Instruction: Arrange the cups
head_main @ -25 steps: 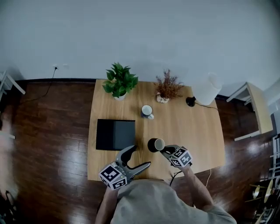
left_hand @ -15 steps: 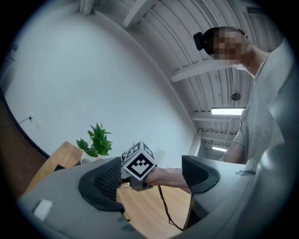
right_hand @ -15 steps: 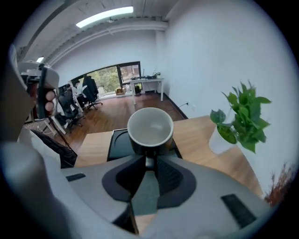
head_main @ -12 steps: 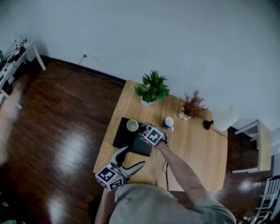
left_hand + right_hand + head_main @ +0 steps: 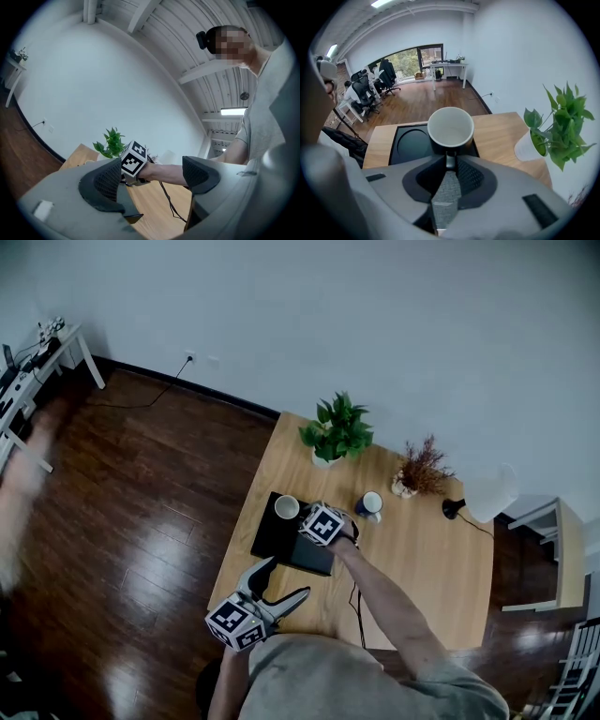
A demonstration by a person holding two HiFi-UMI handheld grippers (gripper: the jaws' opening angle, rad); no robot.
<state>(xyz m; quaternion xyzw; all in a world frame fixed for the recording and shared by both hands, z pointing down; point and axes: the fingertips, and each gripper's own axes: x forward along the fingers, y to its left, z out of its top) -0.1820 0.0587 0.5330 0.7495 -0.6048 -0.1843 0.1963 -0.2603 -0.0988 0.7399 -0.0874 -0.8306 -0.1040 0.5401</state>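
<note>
Black cup (image 5: 450, 129) — white inside — pinched in right gripper (image 5: 448, 161) jaws; left gripper (image 5: 152, 176) jaws wide apart.

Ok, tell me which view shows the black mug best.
The right gripper view: the black mug sits large mid-frame, handle pinched in the right gripper. Head view shows it small; in the left gripper view I can't make it out.
</note>
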